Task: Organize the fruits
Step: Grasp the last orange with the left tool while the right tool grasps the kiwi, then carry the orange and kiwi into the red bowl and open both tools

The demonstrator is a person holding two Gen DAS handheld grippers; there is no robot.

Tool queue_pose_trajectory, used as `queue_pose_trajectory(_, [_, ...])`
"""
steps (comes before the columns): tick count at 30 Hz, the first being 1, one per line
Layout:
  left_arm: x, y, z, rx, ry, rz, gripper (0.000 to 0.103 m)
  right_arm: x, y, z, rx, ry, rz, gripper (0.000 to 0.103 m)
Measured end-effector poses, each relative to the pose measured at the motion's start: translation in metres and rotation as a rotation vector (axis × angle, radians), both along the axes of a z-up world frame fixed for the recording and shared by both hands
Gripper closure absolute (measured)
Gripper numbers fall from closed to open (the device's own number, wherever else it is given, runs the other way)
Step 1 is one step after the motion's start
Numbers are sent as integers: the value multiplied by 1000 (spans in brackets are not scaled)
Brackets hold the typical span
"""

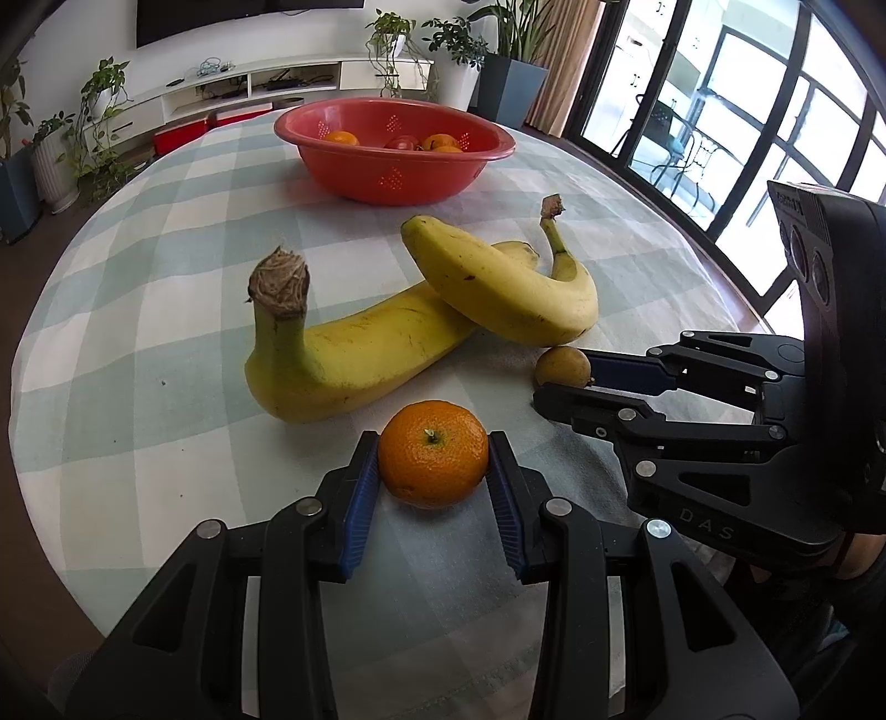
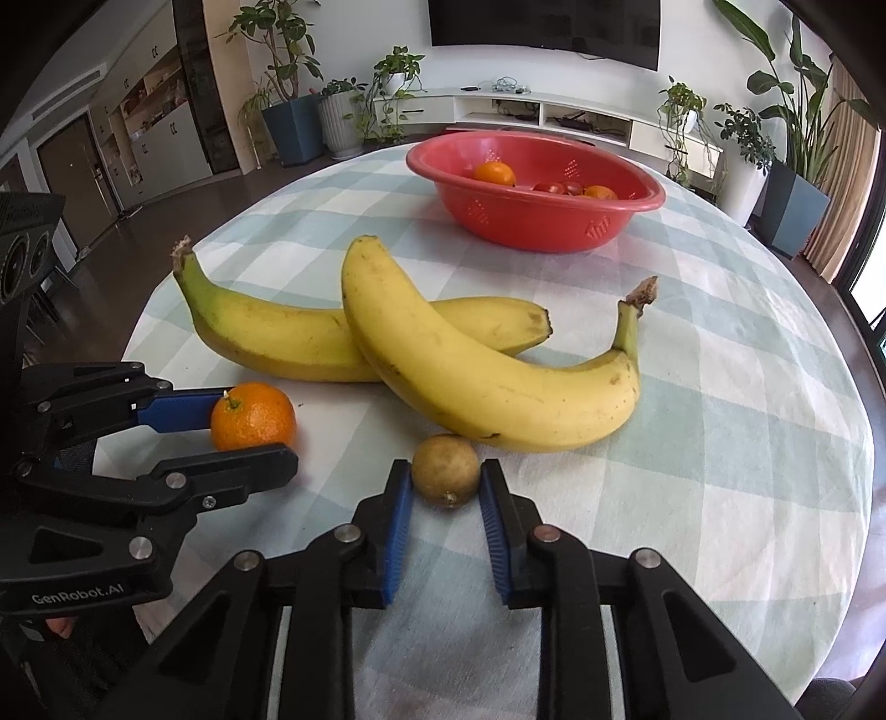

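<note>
Two bananas (image 2: 487, 382), three visible oranges (image 2: 253, 416), one small brownish fruit (image 2: 446, 469), one red basket (image 2: 631, 207), two hand-held grippers (image 1: 433, 468).

Place: a home, the living room with a dining corner.
Table: round table (image 2: 747, 443) with a checked cloth in pale green and white.
Wall: a dark flat television (image 2: 545, 25) hangs above a long low white media cabinet (image 2: 554, 113) with open shelves.
Plants: many potted houseplants (image 2: 396, 69) stand on the floor and on the cabinet.
Windows: tall glass doors with black frames (image 1: 736, 111) and a beige curtain (image 1: 565, 66) beside them.
Floor: dark wood.
Far side: built-in cupboards (image 2: 149, 127) and a brown door.
</note>
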State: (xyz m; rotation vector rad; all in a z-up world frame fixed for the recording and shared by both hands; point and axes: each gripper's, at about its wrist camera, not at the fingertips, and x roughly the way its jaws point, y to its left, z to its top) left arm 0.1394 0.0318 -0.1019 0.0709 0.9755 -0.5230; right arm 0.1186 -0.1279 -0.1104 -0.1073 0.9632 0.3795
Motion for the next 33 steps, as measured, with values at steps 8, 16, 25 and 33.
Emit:
queue_pose_trajectory(8, [-3, 0, 0, -1, -5, 9, 67, -10, -7, 2, 41, 19, 5, 76])
queue_pose_trajectory(16, [-7, -1, 1, -10, -6, 10, 67, -21, -17, 13, 99, 29, -2, 76])
queue_pose_trajectory(25, [-14, 4, 9, -30, -11, 15, 67, -24, -39, 29, 136, 12, -44, 76])
queue_pose_trajectory(33, [-14, 28, 42, -75, -53, 47, 67, -6, -79, 52, 144, -44, -125, 76])
